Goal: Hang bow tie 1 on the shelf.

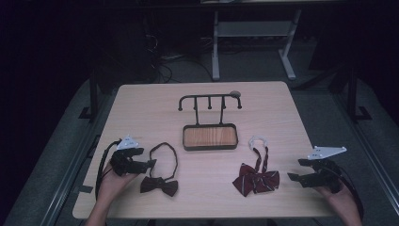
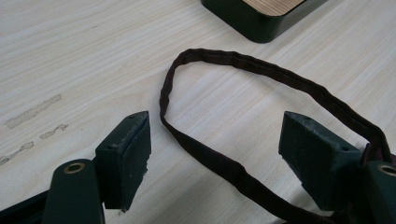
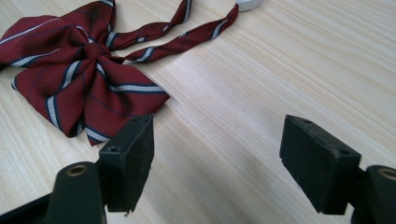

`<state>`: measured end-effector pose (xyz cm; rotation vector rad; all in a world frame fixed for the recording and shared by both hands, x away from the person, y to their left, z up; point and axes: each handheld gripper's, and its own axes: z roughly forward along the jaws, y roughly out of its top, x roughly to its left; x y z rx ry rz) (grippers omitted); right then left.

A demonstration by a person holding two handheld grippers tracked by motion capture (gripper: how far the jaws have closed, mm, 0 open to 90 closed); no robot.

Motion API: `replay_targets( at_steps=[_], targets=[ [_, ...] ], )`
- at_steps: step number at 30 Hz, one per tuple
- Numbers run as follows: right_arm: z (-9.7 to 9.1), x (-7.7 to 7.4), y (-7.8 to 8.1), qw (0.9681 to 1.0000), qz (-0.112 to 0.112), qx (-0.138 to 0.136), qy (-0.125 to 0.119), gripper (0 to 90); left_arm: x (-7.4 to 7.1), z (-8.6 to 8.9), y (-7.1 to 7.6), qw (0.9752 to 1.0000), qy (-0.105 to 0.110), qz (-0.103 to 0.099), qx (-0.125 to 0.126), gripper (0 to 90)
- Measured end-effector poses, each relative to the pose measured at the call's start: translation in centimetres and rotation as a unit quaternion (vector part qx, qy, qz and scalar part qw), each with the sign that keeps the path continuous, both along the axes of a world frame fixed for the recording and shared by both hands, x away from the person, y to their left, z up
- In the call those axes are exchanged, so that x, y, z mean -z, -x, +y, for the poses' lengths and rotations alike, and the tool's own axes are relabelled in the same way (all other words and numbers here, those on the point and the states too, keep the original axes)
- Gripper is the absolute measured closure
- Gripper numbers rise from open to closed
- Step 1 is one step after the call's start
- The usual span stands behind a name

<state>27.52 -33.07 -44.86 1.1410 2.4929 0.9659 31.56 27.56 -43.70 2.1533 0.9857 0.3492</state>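
Note:
A dark maroon bow tie [image 1: 159, 185] lies at the front left of the table, its strap loop [image 1: 165, 154] curving toward the back. My left gripper [image 1: 149, 163] rests open beside that loop; in the left gripper view the strap [image 2: 224, 165] runs across the table between the two pads without touching them. A red striped bow tie [image 1: 256, 181] with a white collar band [image 1: 258, 140] lies at the front right. My right gripper [image 1: 294, 170] is open just right of it; in the right gripper view the striped bow [image 3: 79, 74] lies beyond the left pad [image 3: 128, 161].
A black hook rack [image 1: 210, 100] stands on a dark tray with a wooden floor [image 1: 210, 136] at the table's middle, its corner [image 2: 261, 18] visible ahead of the left gripper. Table edges run close behind both hands. A white desk frame [image 1: 254, 42] stands beyond the table.

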Motion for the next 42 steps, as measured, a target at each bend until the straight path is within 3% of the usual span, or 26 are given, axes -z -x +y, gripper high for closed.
replay_targets(
  at_steps=[15, 21, 24, 29, 37, 42],
  targets=[
    [1.0, -0.4, -0.6, 0.9996, 0.016, -0.020, -0.006, 24.3, 0.1, 0.0, 0.3, 1.0000, 0.002, -0.001, -0.001, 25.3],
    [1.7, -1.7, -1.5, 0.9993, 0.020, -0.031, -0.007, 20.7, 0.1, 0.1, 0.3, 1.0000, 0.005, 0.002, -0.002, 25.1],
    [2.2, -2.3, -1.7, 0.9987, 0.032, -0.036, -0.014, 18.7, 0.2, -0.1, 0.3, 1.0000, 0.001, 0.003, 0.002, 25.0],
    [2.8, -3.0, -2.0, 0.9982, 0.032, -0.051, 0.001, 19.0, 0.1, 0.1, 0.3, 1.0000, 0.004, 0.000, -0.004, 25.0],
    [3.6, -3.7, -2.5, 0.9976, 0.039, -0.057, 0.004, 18.9, 0.1, 0.1, 0.3, 1.0000, 0.004, 0.001, -0.002, 25.0],
    [4.5, -4.3, -3.1, 0.9967, 0.048, -0.064, 0.015, 23.1, 0.1, 0.3, 0.3, 1.0000, 0.005, 0.000, -0.004, 25.0]
  ],
)
